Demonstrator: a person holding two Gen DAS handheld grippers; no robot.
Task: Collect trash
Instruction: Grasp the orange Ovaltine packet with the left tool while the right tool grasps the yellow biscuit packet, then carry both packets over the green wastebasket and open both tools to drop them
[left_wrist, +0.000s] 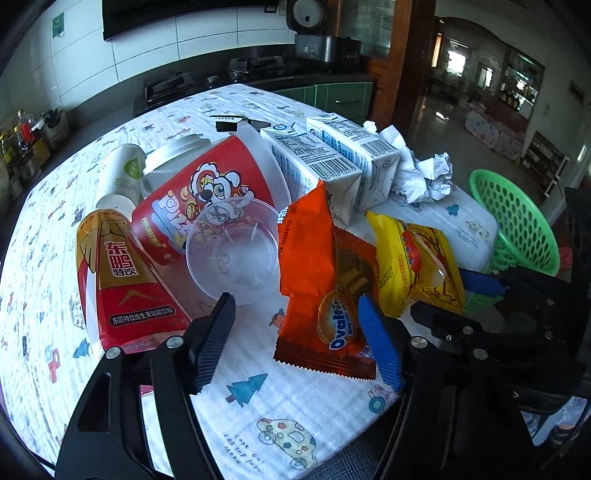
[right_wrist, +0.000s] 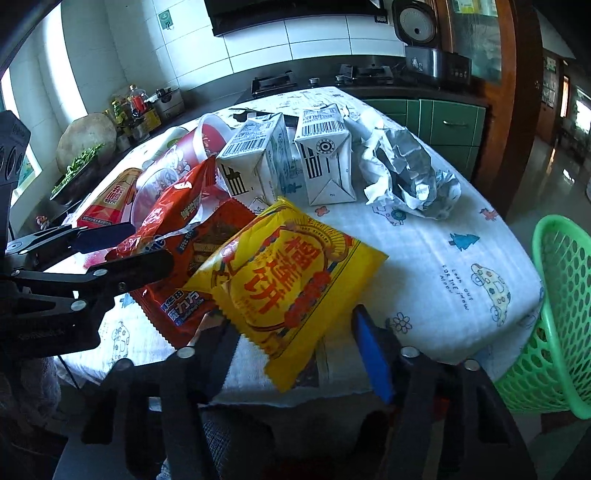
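Observation:
An orange Ovaltine wrapper (left_wrist: 321, 280) lies flat on the cartoon-print tablecloth (left_wrist: 243, 424). My left gripper (left_wrist: 295, 314) is open over its near end. The blue right pad overlaps the wrapper's right edge, and the black left finger stands clear of it. Beside it a yellow snack packet (right_wrist: 295, 291) hangs a corner over the table edge. My right gripper (right_wrist: 291, 347) straddles that corner with its pads apart and a sliver of gap on the right side. Each gripper shows from the side in the other wrist's view.
Behind the wrappers lie a clear plastic cup (left_wrist: 232, 254), a red paper tub (left_wrist: 207, 184), a red-gold drink bottle (left_wrist: 122, 284), two milk cartons (left_wrist: 317, 166) and crumpled paper (left_wrist: 424, 173). A green mesh basket (right_wrist: 561, 302) stands off the table's right edge.

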